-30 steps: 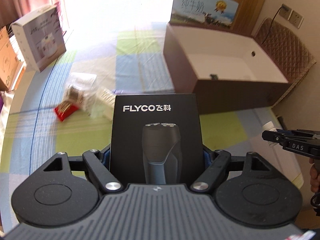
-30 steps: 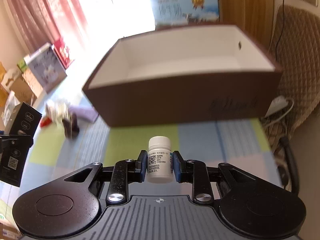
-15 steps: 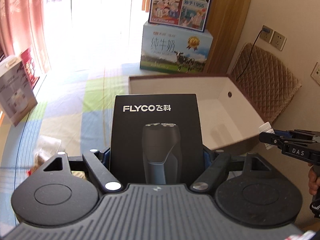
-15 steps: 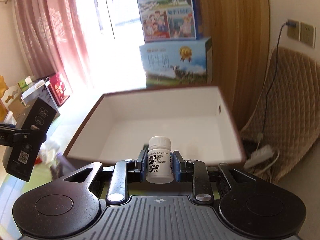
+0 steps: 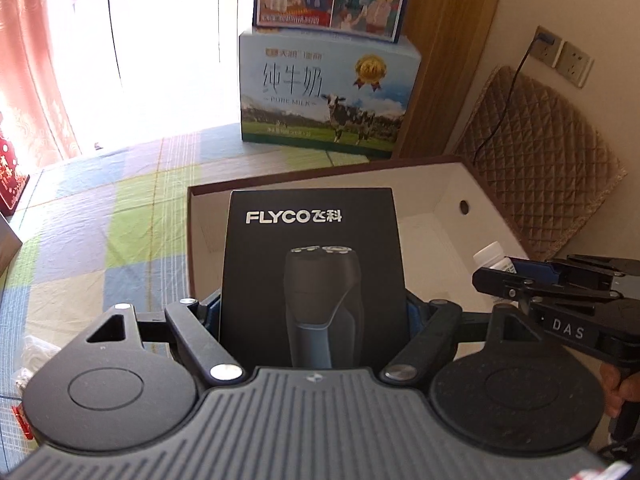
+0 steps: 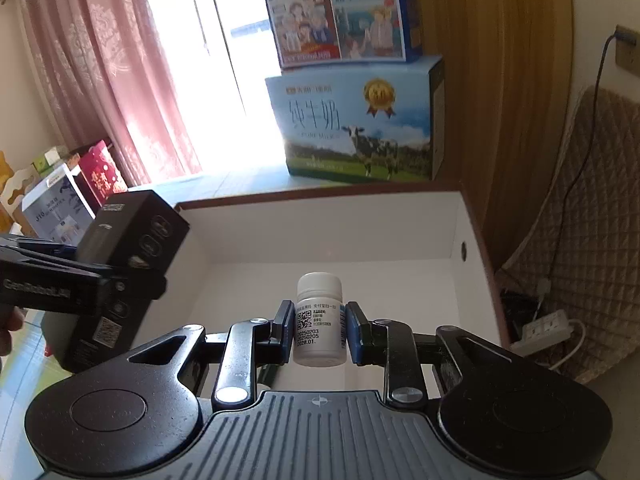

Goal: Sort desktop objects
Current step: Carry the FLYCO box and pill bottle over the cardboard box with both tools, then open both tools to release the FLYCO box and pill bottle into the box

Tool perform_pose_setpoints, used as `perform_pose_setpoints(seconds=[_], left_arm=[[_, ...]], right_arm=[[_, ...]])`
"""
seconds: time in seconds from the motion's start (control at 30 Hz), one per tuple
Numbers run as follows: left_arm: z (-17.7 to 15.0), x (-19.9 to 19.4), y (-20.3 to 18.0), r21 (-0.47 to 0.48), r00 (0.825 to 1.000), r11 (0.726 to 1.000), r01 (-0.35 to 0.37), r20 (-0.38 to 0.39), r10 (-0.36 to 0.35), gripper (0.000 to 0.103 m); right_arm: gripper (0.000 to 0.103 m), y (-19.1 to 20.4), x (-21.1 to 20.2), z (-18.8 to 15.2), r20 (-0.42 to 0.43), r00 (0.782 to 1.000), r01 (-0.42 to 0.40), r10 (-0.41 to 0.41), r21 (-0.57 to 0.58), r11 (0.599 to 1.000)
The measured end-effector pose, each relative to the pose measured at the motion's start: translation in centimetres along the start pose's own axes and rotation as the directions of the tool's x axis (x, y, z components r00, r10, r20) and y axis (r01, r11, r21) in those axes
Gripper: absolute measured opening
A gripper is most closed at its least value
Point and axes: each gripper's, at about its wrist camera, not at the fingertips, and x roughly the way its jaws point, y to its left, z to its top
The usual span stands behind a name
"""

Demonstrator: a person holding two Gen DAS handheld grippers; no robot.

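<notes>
Left gripper [image 5: 312, 312]: fingers clamp shaver box [image 5: 312, 272]. Right gripper [image 6: 318, 330]: fingers clamp pill bottle [image 6: 319, 320]. Both over storage box [image 6: 400, 232]; we lower each before releasing, apart.

The left gripper [image 5: 313, 312] fills the lower frame of its own view: a ribbed grey plate, two round black discs with embossed circles, angled black link arms with silver screws, blue pads on the fingers [image 5: 212, 312]. The right gripper [image 6: 319, 330] is built alike, with a small compass-like mark on its plate. Seen at the left view's right edge, its side reads "DAS" in white.
</notes>
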Motion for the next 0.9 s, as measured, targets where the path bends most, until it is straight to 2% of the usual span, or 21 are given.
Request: perform_pose_setpoints(seconds=[0.37,0.67,0.9], left_arm=[[0.3,7.9,-0.9,0.005,0.984,0.996,-0.085,-0.158,0.085,0.076],[-1.1,11.7,-0.9,0.003,0.961,0.993,-0.122,-0.251,0.119,0.077],[-1.3,12.5,-0.5,-0.003,0.954,0.994,-0.113,-0.279,0.108,0.077]], right_arm=[[0.024,-1.0,6.0,-0.5,-0.171,0.985,-0.018,0.016,-0.011,1.000],[0.024,-1.4,7.5,-0.2,-0.214,0.977,-0.030,0.021,-0.041,0.999],[0.024,-1.3,8.3,-0.1,-0.233,0.972,-0.036,0.026,-0.039,0.999]])
